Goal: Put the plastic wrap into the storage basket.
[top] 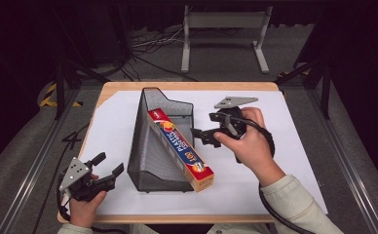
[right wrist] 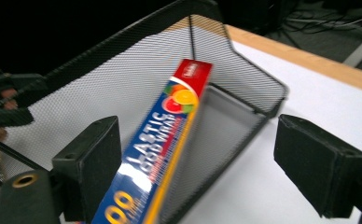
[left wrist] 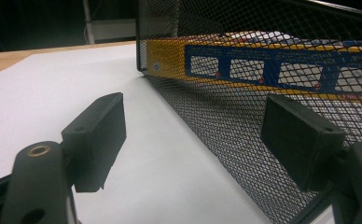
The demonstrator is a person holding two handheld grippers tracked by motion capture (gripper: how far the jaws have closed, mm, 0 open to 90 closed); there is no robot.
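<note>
Here, a person sits at a wooden worktop [top: 187,86] covered by a white sheet, holding a two-finger gripper in each hand. In the middle lies a black mesh file holder [top: 148,146], tipped on its side with its open mouth facing right. A long box of plastic food wrap [top: 179,147] rests inside it, one end deep in the far corner, the near end jutting out past the holder's front edge toward the person.

The right gripper [top: 200,135] hovers just beside the box's right side, about midway along it. Its fingers are spread wide and grasp nothing; its own view shows the box between them but not touching. The left gripper [top: 106,165] waits near the holder's lower left wall, fingers likewise released and empty, with the mesh just in front of them.

Judging by this, the box seems already placed in the holder, or about to be taken out; which one cannot be told. Neither gripper has any contact yet, so any grasp or nudging remains to be done.
</note>
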